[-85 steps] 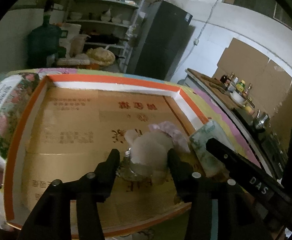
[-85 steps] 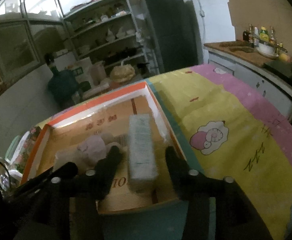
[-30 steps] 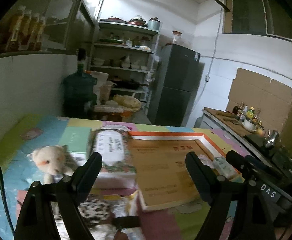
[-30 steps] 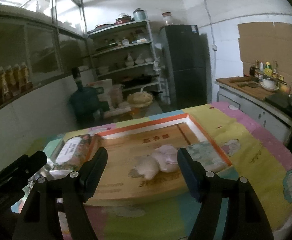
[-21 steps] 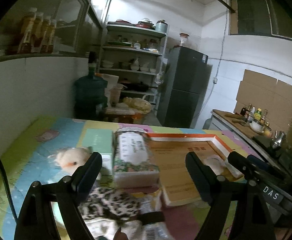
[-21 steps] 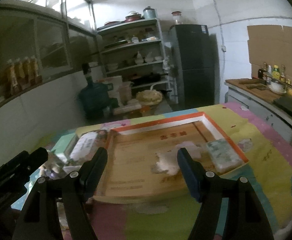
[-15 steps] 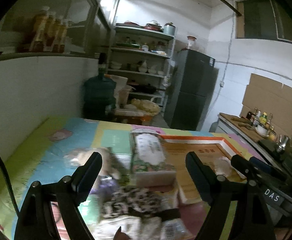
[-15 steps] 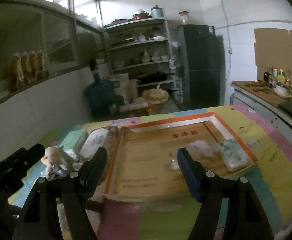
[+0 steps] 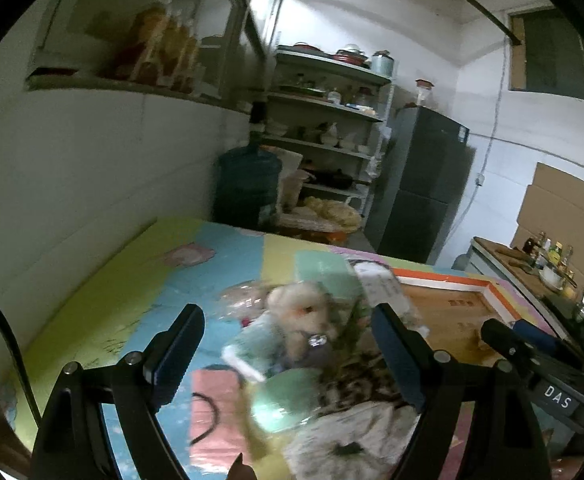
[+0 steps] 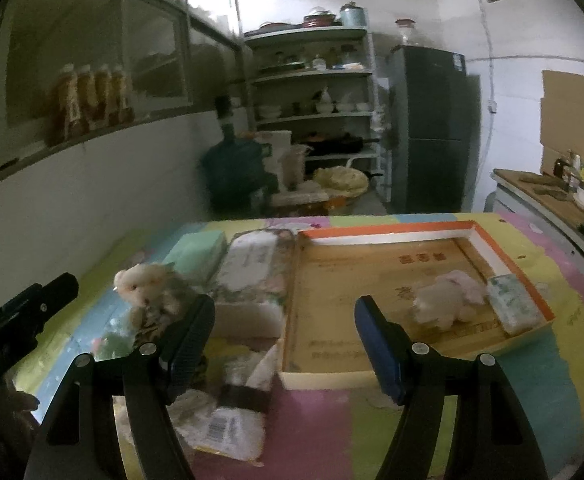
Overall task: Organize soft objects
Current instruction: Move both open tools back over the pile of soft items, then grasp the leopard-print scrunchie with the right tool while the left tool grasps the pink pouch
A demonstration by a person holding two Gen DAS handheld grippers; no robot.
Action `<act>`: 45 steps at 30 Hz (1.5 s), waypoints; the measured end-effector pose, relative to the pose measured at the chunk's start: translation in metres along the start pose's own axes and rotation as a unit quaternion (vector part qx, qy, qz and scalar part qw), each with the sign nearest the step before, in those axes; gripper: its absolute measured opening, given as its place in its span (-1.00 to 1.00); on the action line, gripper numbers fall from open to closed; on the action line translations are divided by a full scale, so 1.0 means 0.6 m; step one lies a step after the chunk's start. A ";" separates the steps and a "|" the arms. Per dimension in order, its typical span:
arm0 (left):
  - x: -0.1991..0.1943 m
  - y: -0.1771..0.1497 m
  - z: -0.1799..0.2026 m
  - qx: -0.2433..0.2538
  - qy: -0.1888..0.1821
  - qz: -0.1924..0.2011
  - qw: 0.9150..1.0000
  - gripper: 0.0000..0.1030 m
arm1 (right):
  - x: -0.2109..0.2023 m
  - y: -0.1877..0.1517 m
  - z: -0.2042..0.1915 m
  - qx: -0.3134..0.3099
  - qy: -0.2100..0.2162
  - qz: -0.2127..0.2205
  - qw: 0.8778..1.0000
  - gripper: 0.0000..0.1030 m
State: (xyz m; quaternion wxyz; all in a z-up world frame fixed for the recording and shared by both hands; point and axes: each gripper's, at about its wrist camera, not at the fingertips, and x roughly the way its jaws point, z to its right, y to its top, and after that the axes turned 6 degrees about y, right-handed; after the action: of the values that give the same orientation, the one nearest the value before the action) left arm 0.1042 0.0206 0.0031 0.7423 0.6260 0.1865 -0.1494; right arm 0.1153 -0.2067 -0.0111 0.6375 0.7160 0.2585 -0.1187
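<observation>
Both grippers hang over the desk [image 10: 443, 412], which is covered by a patchwork cartoon cloth. The left gripper [image 9: 288, 344] has its jaws wide, with nothing between the pads; it faces the teddy [image 9: 303, 312], judged to be its next pick. The right gripper [image 10: 284, 328] also has its jaws wide and empty, aimed between the pile and the tray [image 10: 387, 232].

The tray, orange-rimmed with a cardboard floor, serves as the collection point: 1 pale plush [image 10: 447, 296] and 1 wipes pack [image 10: 511, 304] already lie in its right part, touching each other. Unsorted items sit left of the tray: the teddy, a floral tissue pack [image 10: 252, 268], a green box [image 10: 196, 252] and a leopard-print cloth [image 9: 359, 380], all close together.

Readable writing: "DAS" on the right gripper's body, seen in the left view. The tray floor carries red print, too small to read.
</observation>
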 end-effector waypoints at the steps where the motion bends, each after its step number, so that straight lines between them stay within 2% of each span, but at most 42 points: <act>1: 0.000 -0.002 -0.008 -0.003 0.002 -0.002 1.000 0.65 | 0.003 -0.002 -0.006 -0.003 0.004 -0.002 1.000 0.44; 11: 0.001 -0.027 -0.083 -0.030 0.025 -0.015 0.999 0.65 | 0.056 -0.034 -0.071 -0.047 0.100 -0.053 0.992 0.44; 16: 0.001 -0.045 -0.109 -0.033 0.023 -0.020 0.999 0.65 | 0.085 -0.033 -0.076 -0.055 0.121 -0.072 0.988 0.43; 20: 0.003 -0.059 -0.121 -0.032 0.019 -0.030 0.999 0.65 | 0.103 -0.030 -0.081 -0.057 0.128 -0.084 0.987 0.21; 22: 0.004 -0.066 -0.123 -0.031 0.017 -0.036 0.999 0.65 | 0.111 -0.032 -0.083 -0.059 0.131 -0.089 0.986 0.02; 24: 0.007 -0.073 -0.125 -0.028 0.015 -0.042 0.999 0.65 | 0.120 -0.031 -0.082 -0.056 0.132 -0.097 0.985 -0.57; 26: 0.010 -0.077 -0.124 -0.027 0.016 -0.047 0.998 0.65 | 0.124 -0.031 -0.080 -0.051 0.139 -0.102 0.984 -0.79; 27: 0.012 -0.079 -0.124 -0.026 0.015 -0.050 0.998 0.65 | 0.124 -0.031 -0.078 -0.047 0.142 -0.102 0.983 -0.83; 29: 0.015 -0.082 -0.125 -0.026 0.013 -0.054 0.998 0.65 | 0.116 -0.028 -0.075 -0.038 0.151 -0.092 0.984 -0.87; 34: 0.022 -0.089 -0.121 -0.021 0.007 -0.060 0.998 0.65 | 0.077 0.002 -0.063 -0.024 0.161 -0.032 0.986 -0.89; 40: 0.036 -0.102 -0.112 -0.012 0.010 -0.077 0.997 0.66 | 0.019 0.036 -0.048 -0.014 0.155 0.039 0.987 -0.89; 45: 0.060 -0.120 -0.096 0.007 0.018 -0.109 0.994 0.65 | -0.009 0.046 -0.048 -0.026 0.151 0.060 0.986 -0.89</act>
State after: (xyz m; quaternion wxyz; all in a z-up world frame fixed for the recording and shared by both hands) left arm 0.0980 0.0653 -0.0848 0.7135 0.6099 0.2660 -0.2195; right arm 0.1209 -0.1811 0.0198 0.6157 0.7232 0.3109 0.0362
